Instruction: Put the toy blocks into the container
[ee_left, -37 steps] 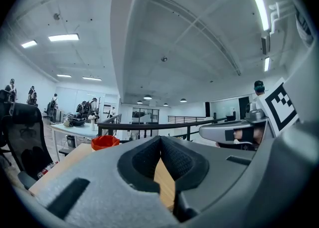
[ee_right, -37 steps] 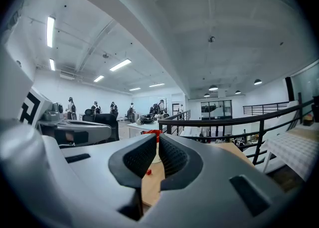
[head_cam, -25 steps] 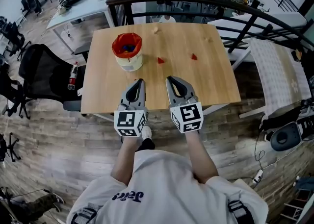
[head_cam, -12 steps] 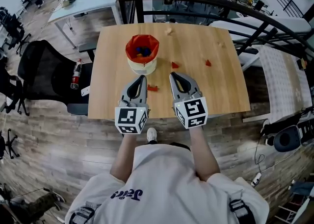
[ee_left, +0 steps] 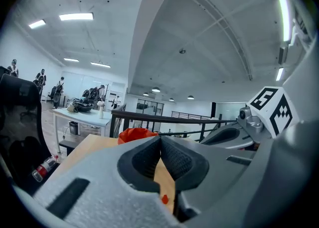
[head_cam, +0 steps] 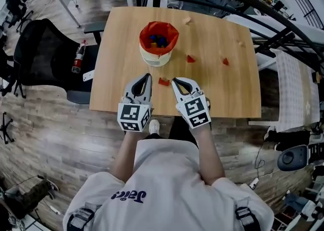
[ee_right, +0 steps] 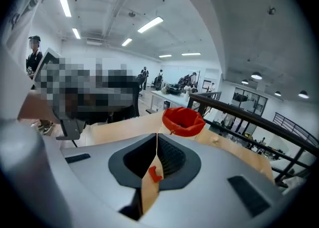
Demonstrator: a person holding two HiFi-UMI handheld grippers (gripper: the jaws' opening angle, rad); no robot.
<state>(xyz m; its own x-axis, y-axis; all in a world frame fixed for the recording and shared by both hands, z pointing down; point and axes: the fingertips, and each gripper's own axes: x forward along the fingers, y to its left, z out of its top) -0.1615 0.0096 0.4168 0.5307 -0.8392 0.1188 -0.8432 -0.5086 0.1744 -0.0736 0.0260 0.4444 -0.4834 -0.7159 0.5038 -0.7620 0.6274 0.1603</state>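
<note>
1. While the person holds both tools over the near part of the wooden table (head_cam: 121,48), the left gripper (head_cam: 148,76) and the right gripper (head_cam: 174,80) point away from the body, side by side and a little apart.
2. In the left gripper view, its two dark pads meet at the tips, with nothing gripped between them.
3. The right gripper's jaws are likewise closed tip to tip and carry nothing.
4. One small red block (head_cam: 163,81) lies on the wood between the two gripper tips, just beside the right one. Each gripper view shows it through the gap beneath the closed tips, and the pads are not touching it.
5. The container (head_cam: 158,43), a pale tub with a red liner, stands upright beyond the grippers. Blue and dark pieces lie inside it.
6. To the container's right, a second red block (head_cam: 191,58) rests near it, and a third red block (head_cam: 225,61) sits well apart, toward the table's right edge.
7. A small pale piece (head_cam: 188,20) lies near the far edge; what it is cannot be told.
8. Left of the table stands a black chair (head_cam: 35,48), with a bottle (head_cam: 78,58) beside it.
</note>
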